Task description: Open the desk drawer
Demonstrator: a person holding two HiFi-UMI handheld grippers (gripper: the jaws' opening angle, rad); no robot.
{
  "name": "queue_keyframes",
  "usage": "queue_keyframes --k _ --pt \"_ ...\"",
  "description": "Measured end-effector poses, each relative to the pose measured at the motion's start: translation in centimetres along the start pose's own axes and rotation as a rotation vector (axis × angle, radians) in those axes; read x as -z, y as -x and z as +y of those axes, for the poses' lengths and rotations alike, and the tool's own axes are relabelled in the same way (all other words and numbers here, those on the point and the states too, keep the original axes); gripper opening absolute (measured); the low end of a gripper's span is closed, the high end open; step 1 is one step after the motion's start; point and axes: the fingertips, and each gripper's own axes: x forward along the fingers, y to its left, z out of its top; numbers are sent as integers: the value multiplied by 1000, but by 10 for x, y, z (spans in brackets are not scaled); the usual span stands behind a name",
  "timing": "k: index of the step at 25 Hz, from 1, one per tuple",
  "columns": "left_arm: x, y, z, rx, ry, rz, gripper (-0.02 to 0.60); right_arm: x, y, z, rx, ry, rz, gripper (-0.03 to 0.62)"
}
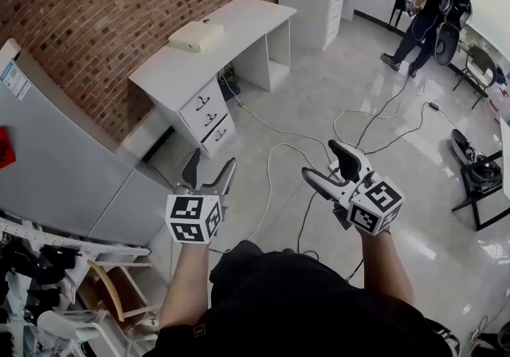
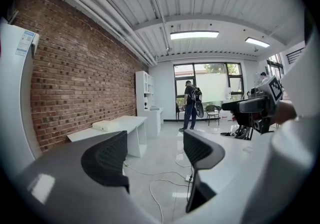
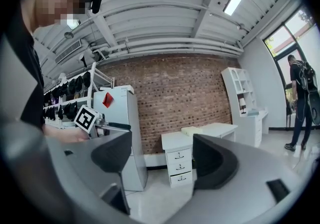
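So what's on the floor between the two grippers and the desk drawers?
Just shiny floor with a white cable snaking across it, before the drawers. The head view shows it.

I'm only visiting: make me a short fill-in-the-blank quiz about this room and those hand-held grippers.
The white desk stands against a ___ wall. Its drawer stack holds ___ drawers, all shut. The left hand-held gripper and right hand-held gripper, jaws open, both hold ___.
Missing words: brick; three; nothing.
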Motion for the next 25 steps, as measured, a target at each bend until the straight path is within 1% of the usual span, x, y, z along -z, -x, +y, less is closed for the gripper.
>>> queue_keyframes --k 3,6,12,15,18,21,25 --pt "-2 -9 -6 24 -16 -4 337 2 -3 -8 2 -3 3 344" --pt "-1 -20 -3 35 -27 -11 344 5 -14 -17 5 -9 9 344" --pt "-9 -53 17 33 -9 -50 345 14 -46 -37 -6 -13 52 344" --pt "-11 -73 32 29 -9 -46 345 14 -66 -52 1 -23 62 344" --pt "-13 -96 55 28 13 -40 345 10 -90 -65 -2 -17 71 344" --pt "-14 -118 75 44 31 -28 345 7 -117 -77 0 -24 70 344" --pt "-18 -142 92 73 19 -19 345 2 -148 -80 -18 -23 57 344"
